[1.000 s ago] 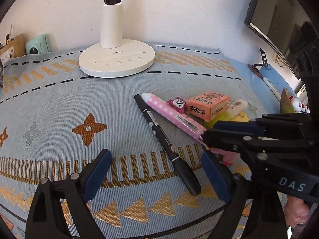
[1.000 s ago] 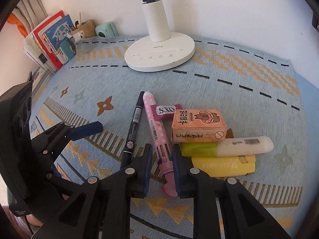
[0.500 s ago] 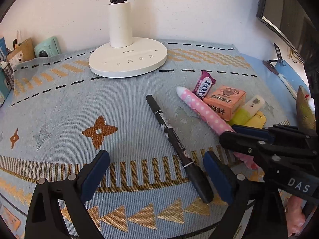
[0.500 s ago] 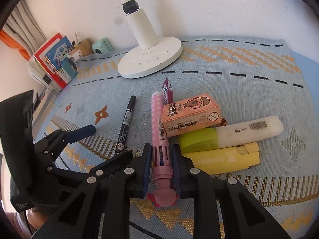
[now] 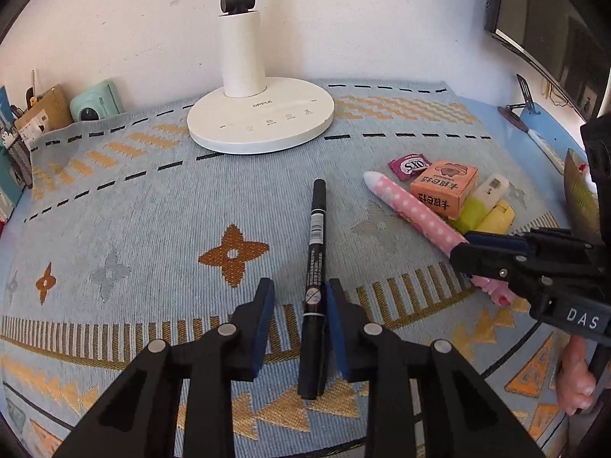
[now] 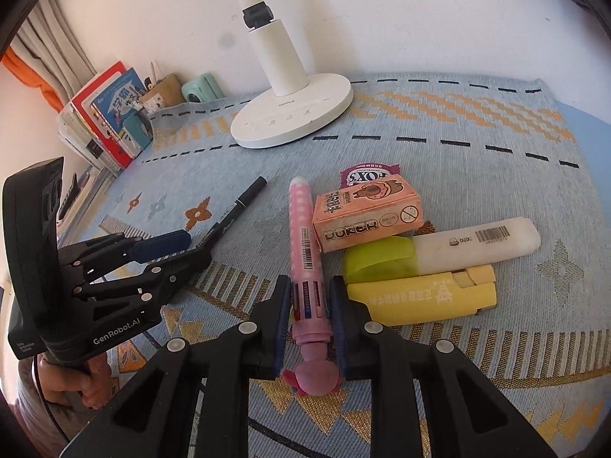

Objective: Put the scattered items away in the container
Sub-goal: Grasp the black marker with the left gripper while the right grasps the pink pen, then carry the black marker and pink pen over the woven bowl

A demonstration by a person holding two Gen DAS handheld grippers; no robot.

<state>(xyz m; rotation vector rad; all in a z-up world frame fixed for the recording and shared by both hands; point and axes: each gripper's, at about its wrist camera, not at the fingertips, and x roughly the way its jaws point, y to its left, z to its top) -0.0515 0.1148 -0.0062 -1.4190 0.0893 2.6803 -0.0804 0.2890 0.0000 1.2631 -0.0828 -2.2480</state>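
Both pens lie mid-cloth: black marker, pink pen.

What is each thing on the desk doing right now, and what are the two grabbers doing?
Left gripper: partly open around the black marker, one pad touching.
Right gripper: shut on the pink pen.
Black marker: capped, flat on the cloth.
Pink pen: gripped near its tail.
Poker box: closed, lying flat.
Highlighter: capped, lying flat.
Yellow case: lying flat.
Candy packet: sealed.
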